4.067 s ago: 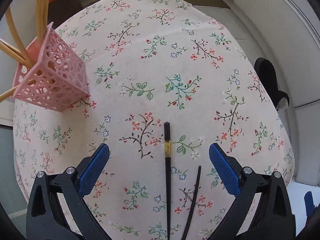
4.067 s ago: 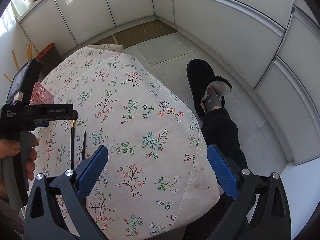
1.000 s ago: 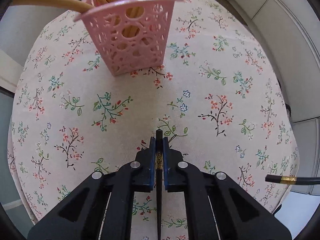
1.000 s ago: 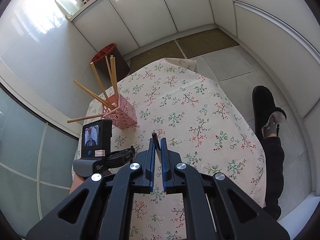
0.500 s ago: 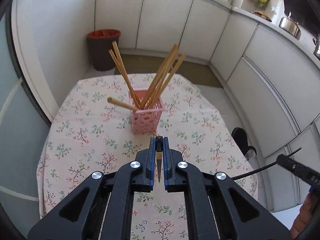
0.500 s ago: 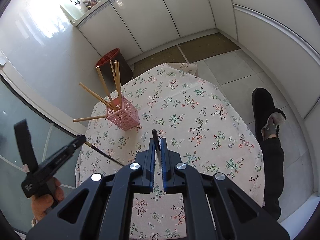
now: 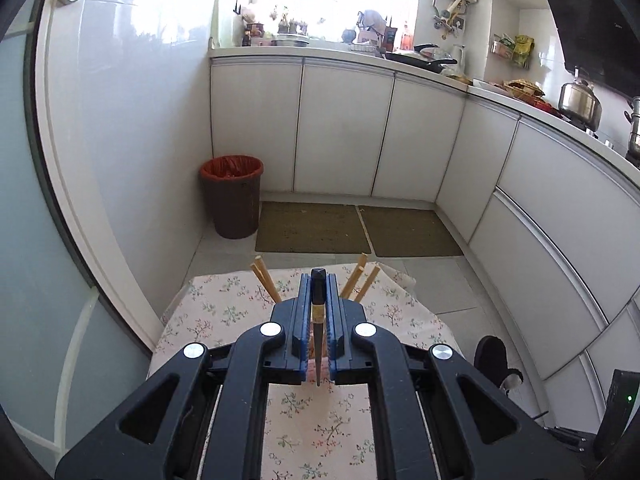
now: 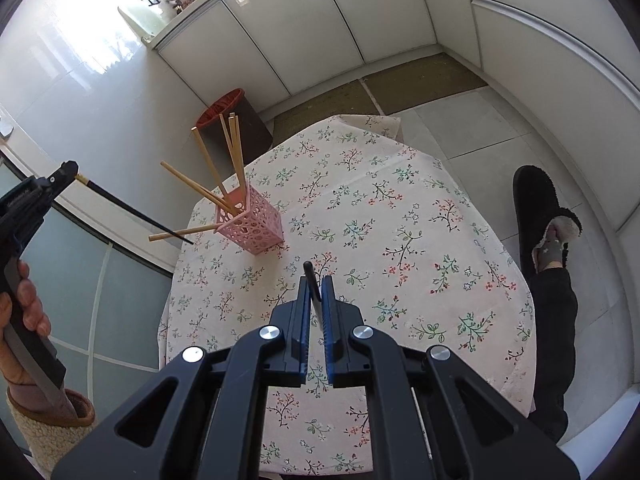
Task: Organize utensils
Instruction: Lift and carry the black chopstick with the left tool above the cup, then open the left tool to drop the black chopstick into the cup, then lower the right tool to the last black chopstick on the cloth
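Jaws of both grippers pinch slim black chopsticks [image 7: 318, 320] near perforated pink holder [image 8: 250, 226].

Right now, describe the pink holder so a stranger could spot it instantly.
Start at the table with the flowered cloth. Near its far left corner, in front of the brown bin with the red liner, stands the pink holder. It is a square basket with lace-like holes, the only thing standing on the cloth, with tan chopsticks fanning out of it.

Home kitchen, white cabinets [image 7: 340, 128], cluttered counter [image 7: 400, 58], kettle [image 7: 580, 100]
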`<state>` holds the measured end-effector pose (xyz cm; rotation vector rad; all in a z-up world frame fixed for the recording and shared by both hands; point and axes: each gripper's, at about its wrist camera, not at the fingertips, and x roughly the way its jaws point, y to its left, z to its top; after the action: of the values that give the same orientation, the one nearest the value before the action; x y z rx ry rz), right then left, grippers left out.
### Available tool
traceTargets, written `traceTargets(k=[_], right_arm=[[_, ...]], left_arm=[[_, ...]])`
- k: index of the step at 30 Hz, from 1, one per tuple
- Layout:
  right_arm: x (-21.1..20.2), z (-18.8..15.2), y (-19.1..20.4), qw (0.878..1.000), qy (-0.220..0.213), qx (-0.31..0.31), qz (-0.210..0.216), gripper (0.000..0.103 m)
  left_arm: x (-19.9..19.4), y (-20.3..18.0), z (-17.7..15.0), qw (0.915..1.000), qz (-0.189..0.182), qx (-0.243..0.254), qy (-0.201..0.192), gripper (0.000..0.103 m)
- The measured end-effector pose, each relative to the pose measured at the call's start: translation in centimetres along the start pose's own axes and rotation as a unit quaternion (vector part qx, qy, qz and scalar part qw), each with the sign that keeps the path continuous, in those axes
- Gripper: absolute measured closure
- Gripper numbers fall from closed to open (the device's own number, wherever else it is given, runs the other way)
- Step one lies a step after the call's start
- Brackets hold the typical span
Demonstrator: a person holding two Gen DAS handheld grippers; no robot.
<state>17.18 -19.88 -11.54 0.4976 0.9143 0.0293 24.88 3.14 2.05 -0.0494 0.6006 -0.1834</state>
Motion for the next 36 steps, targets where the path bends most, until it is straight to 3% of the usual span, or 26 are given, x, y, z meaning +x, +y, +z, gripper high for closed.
traceTargets(k=[7,14,16,23,26,30,36], right_arm=[[0.6,1.2,0.4,1.000,0.002,-0.005,0.001,0.096],[1.0,2.8,2.0,1.000,-0.006,-0.019,-0.003,0.096],[0.7,3.6,3.4,0.999,-0.018,-0.029,0.002,0.096],[0.2,7.8,9.2,0.995,-0.082,-0.048,0.032,0.096],[0.6,9.6,11.6,0.991,-0.110,-0.058,0.043,0.096],[1.9,11.4,14.2,0.987,-0.138,-0.073,0.044,0.097],[5.1,12.6,16.2,0.986,-0.139,-0.084,0.030,0.097]], left_arm=[[3.9,-0.2,1.5,0.9997,0.026,-0.001,0.003,0.097],[8.0,0.8,-0.4,0.9990,0.037,-0.013,0.023,0.095],[7.6,1.4,-1.0,0.9993,0.024,-0.023,0.016,0.079],[3.9,2.5,-1.9,0.9981,0.028,-0.052,-0.018,0.080],[2.6,3.4,-2.8,0.9960,0.038,-0.074,-0.032,0.071],[2.4,4.3,-2.8,0.9951,0.052,-0.076,-0.033,0.071],[2.9,6.2,-2.9,0.9940,0.049,-0.095,-0.021,0.071]])
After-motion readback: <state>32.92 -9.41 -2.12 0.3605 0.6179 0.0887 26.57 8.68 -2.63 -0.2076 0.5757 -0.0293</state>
